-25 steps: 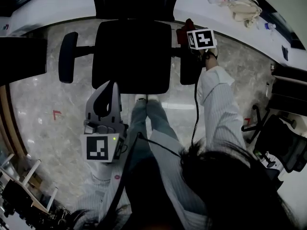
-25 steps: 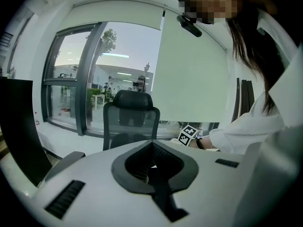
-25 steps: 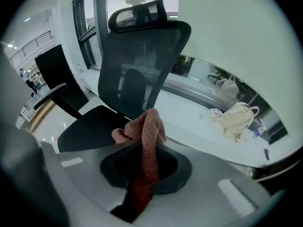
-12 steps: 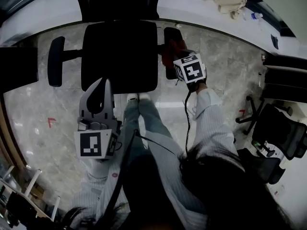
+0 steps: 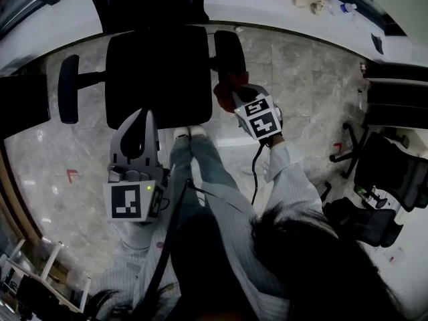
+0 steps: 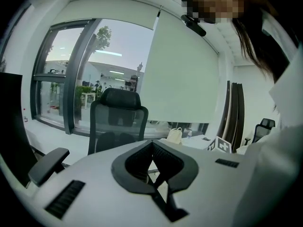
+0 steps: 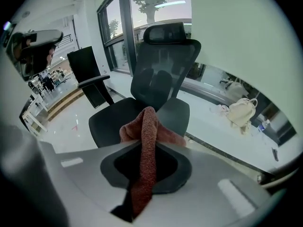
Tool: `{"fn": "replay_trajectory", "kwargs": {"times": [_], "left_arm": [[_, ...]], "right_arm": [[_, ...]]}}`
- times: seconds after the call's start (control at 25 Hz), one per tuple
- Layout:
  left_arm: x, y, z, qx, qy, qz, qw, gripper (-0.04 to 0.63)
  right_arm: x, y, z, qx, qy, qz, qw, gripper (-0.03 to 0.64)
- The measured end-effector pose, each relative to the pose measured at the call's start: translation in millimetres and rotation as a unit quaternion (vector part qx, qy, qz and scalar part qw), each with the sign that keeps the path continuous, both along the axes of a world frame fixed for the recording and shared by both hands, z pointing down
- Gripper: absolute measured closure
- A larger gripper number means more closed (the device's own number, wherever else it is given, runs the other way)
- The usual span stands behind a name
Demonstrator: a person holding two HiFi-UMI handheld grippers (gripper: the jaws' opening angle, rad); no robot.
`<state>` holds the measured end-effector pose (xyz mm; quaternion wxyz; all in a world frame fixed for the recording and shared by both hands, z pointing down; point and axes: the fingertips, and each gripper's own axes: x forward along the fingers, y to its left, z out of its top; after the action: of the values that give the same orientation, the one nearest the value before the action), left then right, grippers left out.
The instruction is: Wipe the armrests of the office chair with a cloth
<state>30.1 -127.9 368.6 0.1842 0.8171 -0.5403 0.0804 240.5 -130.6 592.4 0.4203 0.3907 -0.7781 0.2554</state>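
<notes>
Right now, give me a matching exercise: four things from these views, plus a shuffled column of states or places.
1 red-brown terry cloth
2 left gripper
3 cream fabric bag
4 black mesh-backed office chair

A on the white ledge
B jaws shut, nothing between them
C unoccupied, standing on the marble floor
D pinched in the right gripper

Pairs: 1-D, 2-B, 3-A, 4-C.

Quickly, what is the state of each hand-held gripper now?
Left hand-held gripper: closed, empty.
Right hand-held gripper: closed, holding the red cloth.
</notes>
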Motion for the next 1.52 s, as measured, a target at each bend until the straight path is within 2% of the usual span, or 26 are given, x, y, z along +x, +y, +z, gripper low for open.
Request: {"fn": "replay_trajectory", "kwargs": {"times": [0.24, 0.48, 0.76, 0.88, 1.0, 1.28, 1.4, 1.52], "left_arm": [[-18, 0, 7, -0.013, -0.013, -0.015, 0.9997, 0.591], [-51, -4, 12, -0.017, -0.017, -0.054, 0.9982, 0.591], [-70, -3, 20, -0.027, -0.021, -0.064, 0.9974, 0.591], [-68, -2, 23, -0.027, -0.026, -0.054, 0.9978, 0.591], [-68, -4, 18, -0.021, -0.023, -0.055, 0.9980, 0.591], [-51, -8, -5, 0.007, 0.004, -0.043, 0.9990, 0.591], [-44, -1, -9, 0.013, -0.002, -0.028, 0.9995, 0.591], [-39, 6, -7, 0.005, -0.014, -0.017, 0.9997, 0.591]], "right_arm": [[2, -79, 16, -0.001, 0.019, 0.007, 1.000, 0.581], [1, -157, 30, -0.007, 0.051, 0.022, 0.998, 0.581], [-1, -203, 38, -0.013, 0.066, 0.070, 0.995, 0.581], [-2, -196, 36, -0.008, 0.065, 0.070, 0.995, 0.583], [-6, -169, 30, -0.009, 0.064, 0.050, 0.997, 0.583], [-15, -54, 10, -0.014, 0.032, 0.001, 0.999, 0.583], [-14, -12, 2, 0.000, 0.022, 0.007, 1.000, 0.583], [-12, -4, 2, 0.009, 0.014, 0.028, 0.999, 0.583]]}}
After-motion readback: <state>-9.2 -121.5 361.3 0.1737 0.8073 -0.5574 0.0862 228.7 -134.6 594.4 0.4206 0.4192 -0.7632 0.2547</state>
